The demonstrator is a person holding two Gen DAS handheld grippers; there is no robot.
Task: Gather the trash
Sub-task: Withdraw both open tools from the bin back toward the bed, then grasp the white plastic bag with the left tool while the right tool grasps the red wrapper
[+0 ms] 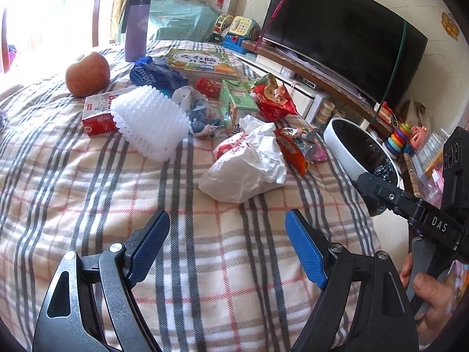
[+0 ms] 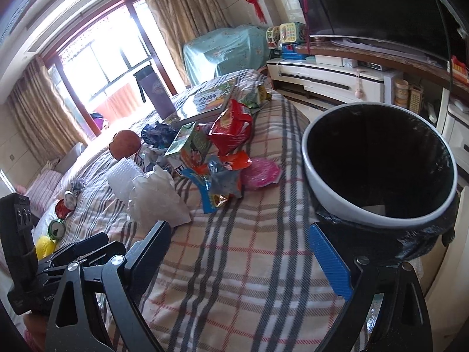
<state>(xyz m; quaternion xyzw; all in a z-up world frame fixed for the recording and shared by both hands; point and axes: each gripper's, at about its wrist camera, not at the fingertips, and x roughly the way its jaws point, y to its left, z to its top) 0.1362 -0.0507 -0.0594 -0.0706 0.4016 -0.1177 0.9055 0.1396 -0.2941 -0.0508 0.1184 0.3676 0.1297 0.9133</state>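
Here the white crumpled bag [image 1: 246,173] lies lengthwise toward the bin [image 1: 346,146], both grippers' jaws released, empty.

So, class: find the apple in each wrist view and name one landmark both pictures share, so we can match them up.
Left wrist view: the apple sits upper left on the plaid blanket, behind the white foam net.
Right wrist view: the apple lies left of centre, beyond the foam net, near the window.
Shared landmark: the white bin at the right edge of the blanket.
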